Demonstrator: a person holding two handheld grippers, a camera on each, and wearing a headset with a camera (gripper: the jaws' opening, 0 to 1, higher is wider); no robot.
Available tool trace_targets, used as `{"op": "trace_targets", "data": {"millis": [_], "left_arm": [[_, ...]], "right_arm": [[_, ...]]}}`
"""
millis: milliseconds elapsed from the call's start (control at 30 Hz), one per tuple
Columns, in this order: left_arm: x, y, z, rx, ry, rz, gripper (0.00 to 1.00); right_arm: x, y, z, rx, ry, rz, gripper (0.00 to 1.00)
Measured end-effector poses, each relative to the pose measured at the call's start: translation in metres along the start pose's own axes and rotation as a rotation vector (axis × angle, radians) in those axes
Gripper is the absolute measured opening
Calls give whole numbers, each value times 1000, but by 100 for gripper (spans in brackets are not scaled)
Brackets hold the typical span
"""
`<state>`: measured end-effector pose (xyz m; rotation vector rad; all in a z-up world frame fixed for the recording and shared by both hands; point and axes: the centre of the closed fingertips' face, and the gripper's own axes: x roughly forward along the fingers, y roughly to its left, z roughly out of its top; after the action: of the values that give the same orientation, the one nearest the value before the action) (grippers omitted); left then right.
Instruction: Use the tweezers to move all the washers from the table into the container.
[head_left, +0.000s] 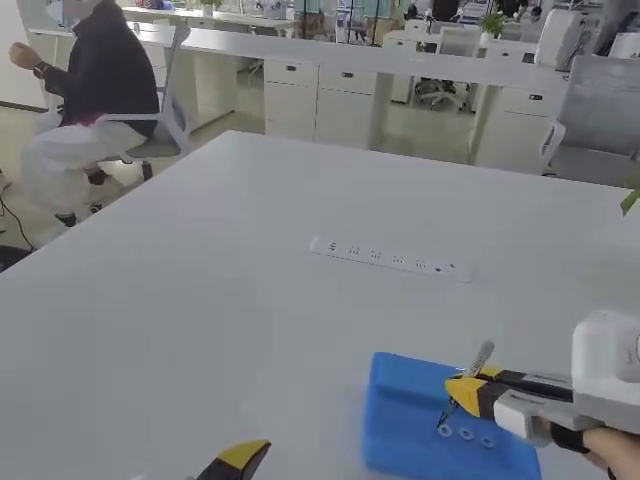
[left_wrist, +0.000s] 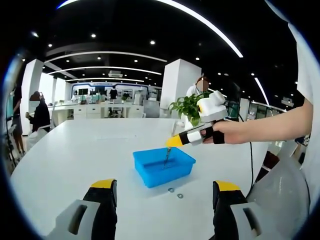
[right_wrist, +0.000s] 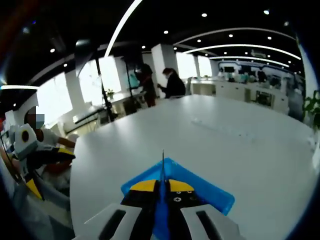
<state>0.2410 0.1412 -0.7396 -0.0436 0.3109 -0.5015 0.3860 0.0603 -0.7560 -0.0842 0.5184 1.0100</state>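
A blue container (head_left: 400, 440) sits near the table's front edge with three washers (head_left: 466, 434) in it. My right gripper (head_left: 468, 390) is shut on thin tweezers (head_left: 447, 412), whose tips point down into the container above the washers. In the left gripper view the tweezers (left_wrist: 166, 159) dip into the container (left_wrist: 150, 167), and two washers (left_wrist: 175, 193) lie on the table just in front of it. My left gripper (left_wrist: 165, 186) stands open and holds nothing, a little short of those washers. The right gripper view looks along the tweezers (right_wrist: 162, 165) over the container (right_wrist: 210, 192).
A white power strip (head_left: 390, 258) lies across the middle of the white table (head_left: 200, 300). A person sits on a chair (head_left: 90, 80) beyond the table's far left corner. A potted plant (left_wrist: 189, 107) stands behind the container. Desks and chairs line the back.
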Motion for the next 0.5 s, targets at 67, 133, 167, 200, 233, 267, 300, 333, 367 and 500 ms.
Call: {"op": "trace_targets", "data": {"millis": [67,133,167,200,233,267,300,333,367,500], "left_arm": [[0,-1,0,2,2,-4,80],[1,-1,-1,4,5,-7,80],[1,-1,-1,4,7,-8,80],[1,-2,-1,4,7,-8,80],[1,-2,-1,5,6,-8,80],[1,-2,-1,3,6,-9,80],[1,-2,-1,3,6,-9,80],[0,-2,-1,4,6,-9,80],[0,-2,-1,5,7,-8,80],[0,-2,-2,5,8,-9,80]], "right_arm": [[-5,6,4,1,-17,8,4],[-9,12,8,10,-34,20,4],[-11,16,8,14,-38,26,4],[-13,20,8,21,-41,30,4],[-14,23,6,29,-39,35,4],[-14,29,2,38,-34,48,4],[-15,32,-1,44,-30,56,4],[-15,38,-7,55,-24,67,4],[-15,42,-11,67,-16,75,4],[-15,52,-26,94,7,92,4]]}}
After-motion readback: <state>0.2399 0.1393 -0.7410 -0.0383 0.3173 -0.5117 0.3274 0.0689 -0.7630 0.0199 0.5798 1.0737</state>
